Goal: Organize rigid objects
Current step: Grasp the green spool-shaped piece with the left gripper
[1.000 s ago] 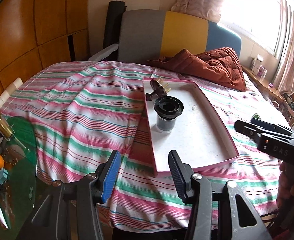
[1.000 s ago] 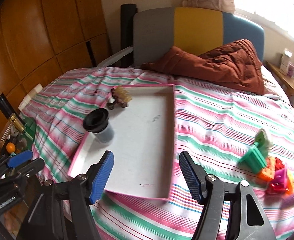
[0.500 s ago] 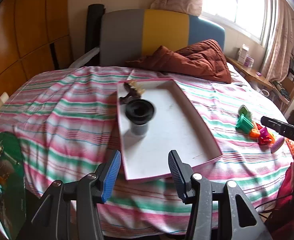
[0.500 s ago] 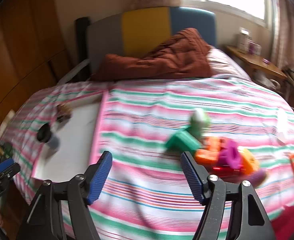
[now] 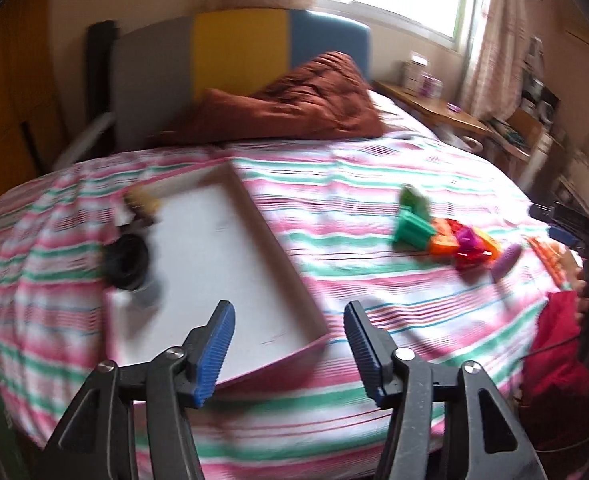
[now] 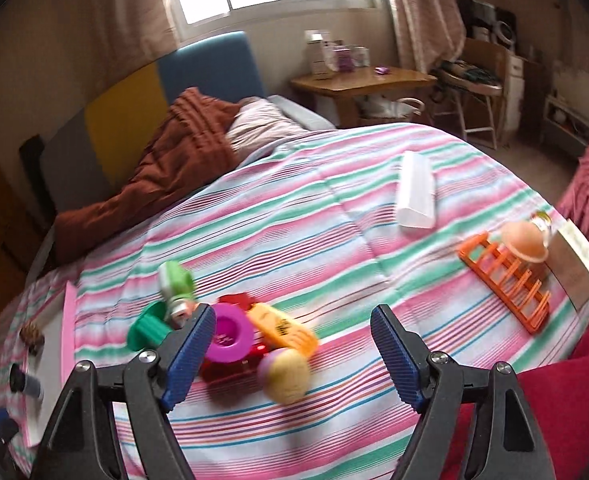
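A pink-rimmed white tray (image 5: 254, 224) lies on the striped bed, holding a black cup (image 5: 128, 264) and a small brown thing (image 5: 140, 204) at its left side. A pile of coloured plastic toys (image 5: 450, 240) (image 6: 230, 332) sits to the right of it. My left gripper (image 5: 288, 344) hovers over the tray's near corner, its jaws opening with nothing between them. My right gripper (image 6: 292, 354) hangs just in front of the toy pile, its jaws opening and empty. Its left finger (image 6: 190, 356) overlaps the magenta cup (image 6: 230, 332).
An orange rack (image 6: 506, 280), a round peach thing (image 6: 524, 240), a card (image 6: 578, 264) and a white box (image 6: 416, 192) lie further right on the bed. A rust blanket (image 5: 294, 100) is heaped at the headboard. A wooden bedside table (image 6: 358, 80) stands beyond.
Both views have swung to the right, from the tray toward the toy pile. The left jaws have widened; the right jaws have widened a little.
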`<action>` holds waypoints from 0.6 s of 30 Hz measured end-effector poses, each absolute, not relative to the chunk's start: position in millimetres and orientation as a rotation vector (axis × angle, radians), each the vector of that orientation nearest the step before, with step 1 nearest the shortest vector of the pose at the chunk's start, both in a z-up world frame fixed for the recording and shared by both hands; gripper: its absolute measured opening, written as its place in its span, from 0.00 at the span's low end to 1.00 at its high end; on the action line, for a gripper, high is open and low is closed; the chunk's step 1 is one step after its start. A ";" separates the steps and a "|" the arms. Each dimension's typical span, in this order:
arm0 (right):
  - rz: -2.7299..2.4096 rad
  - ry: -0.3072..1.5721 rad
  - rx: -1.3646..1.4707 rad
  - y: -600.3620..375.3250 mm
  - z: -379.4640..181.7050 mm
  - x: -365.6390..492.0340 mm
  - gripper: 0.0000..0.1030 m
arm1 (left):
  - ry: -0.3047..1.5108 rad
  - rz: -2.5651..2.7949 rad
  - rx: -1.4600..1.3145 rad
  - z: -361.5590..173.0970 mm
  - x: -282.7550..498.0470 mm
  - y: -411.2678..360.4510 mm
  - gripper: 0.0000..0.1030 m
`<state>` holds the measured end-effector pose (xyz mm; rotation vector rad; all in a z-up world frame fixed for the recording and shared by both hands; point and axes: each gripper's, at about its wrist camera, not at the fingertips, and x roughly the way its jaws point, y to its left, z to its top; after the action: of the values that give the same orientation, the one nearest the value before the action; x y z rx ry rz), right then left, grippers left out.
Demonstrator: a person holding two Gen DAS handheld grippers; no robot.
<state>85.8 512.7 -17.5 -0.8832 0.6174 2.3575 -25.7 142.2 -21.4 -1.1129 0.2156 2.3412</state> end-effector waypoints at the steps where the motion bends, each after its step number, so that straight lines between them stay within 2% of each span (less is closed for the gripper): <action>1: 2.347 0.637 -0.871 518.3 -20.9 89.3 0.78 | 0.224 2.303 -1.117 -22.4 -27.9 155.5 0.66; 8: 2.328 0.785 -0.834 534.6 -29.0 98.0 0.80 | 0.356 2.123 -1.085 -36.0 -41.8 241.0 0.75; 9: 2.325 0.796 -0.832 535.2 -28.7 98.4 0.81 | 0.370 2.093 -1.082 -39.2 -43.8 253.4 0.80; 18: 2.288 0.934 -0.832 546.5 -34.9 104.9 0.82 | 0.466 1.985 -1.114 -64.5 -76.7 328.8 0.88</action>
<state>104.9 546.5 -34.9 -0.8323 0.9336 2.2880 -76.7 328.8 -64.5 -1.1143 0.4664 1.9849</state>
